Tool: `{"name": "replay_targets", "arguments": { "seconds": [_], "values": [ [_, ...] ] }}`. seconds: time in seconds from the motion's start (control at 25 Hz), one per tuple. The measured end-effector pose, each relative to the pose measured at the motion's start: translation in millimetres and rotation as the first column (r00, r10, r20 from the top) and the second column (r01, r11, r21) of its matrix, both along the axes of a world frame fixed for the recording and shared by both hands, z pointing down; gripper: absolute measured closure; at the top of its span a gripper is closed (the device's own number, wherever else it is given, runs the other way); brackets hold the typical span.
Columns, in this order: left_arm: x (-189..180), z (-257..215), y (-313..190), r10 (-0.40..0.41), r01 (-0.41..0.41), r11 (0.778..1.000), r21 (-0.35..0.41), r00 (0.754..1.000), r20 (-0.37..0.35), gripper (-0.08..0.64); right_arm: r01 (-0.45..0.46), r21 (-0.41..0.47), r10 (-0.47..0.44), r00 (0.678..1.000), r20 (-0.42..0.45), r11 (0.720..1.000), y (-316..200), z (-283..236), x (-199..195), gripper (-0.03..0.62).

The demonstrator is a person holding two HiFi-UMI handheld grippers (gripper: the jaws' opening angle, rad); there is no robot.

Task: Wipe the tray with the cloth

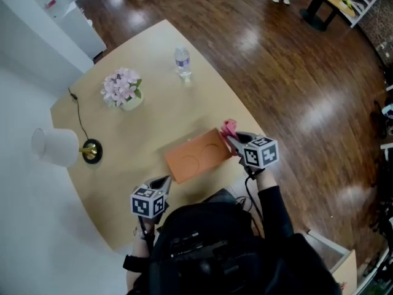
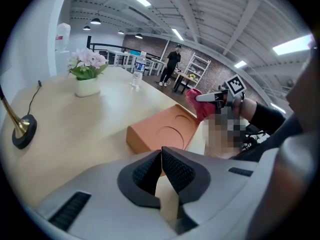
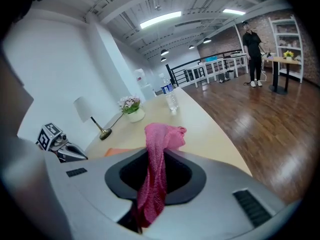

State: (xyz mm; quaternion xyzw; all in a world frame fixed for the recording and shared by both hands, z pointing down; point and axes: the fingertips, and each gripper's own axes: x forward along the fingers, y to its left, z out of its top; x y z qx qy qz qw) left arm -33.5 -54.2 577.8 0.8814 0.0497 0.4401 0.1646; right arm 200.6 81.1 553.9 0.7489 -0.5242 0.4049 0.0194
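An orange tray [image 1: 198, 156] with two round recesses lies on the beige table [image 1: 129, 140]; in the left gripper view the tray [image 2: 165, 133] sits just beyond the jaws. My right gripper [image 1: 235, 141] hovers over the tray's right end, shut on a pink cloth [image 1: 229, 127]. The cloth [image 3: 156, 166] runs up between the jaws and bunches above their tips. My left gripper [image 1: 163, 184] is off the tray's near left corner. Its jaws [image 2: 161, 156] are shut, tips touching, with nothing between them.
A pot of pink flowers [image 1: 123, 90] and a water bottle [image 1: 182, 62] stand farther back on the table. A white lamp [image 1: 59, 147] with a brass base and a cable is at the left. Wood floor [image 1: 295, 91] lies to the right. A person [image 3: 252, 48] stands far off.
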Motion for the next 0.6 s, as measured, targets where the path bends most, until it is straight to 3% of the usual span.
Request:
{"name": "replay_targets", "arguments": {
  "seconds": [0.28, 0.44, 0.6],
  "values": [
    [5, -10, 13, 0.067, -0.066, 0.997, 0.038, 0.998, -0.018, 0.556, -0.017, 0.024, 0.016, 0.999, 0.038, 1.0, 2, 11, 25, 0.514],
    [46, -12, 30, 0.164, -0.162, 0.984, 0.068, 0.986, -0.019, 0.556, -0.043, 0.075, 0.034, 0.992, 0.119, 0.996, -3, 26, 40, 0.514],
    [93, 7, 51, 0.247, -0.249, 0.964, 0.09, 0.968, 0.033, 0.556, -0.081, 0.144, 0.047, 0.973, 0.226, 0.986, -11, 40, 55, 0.514]
  ]
}}
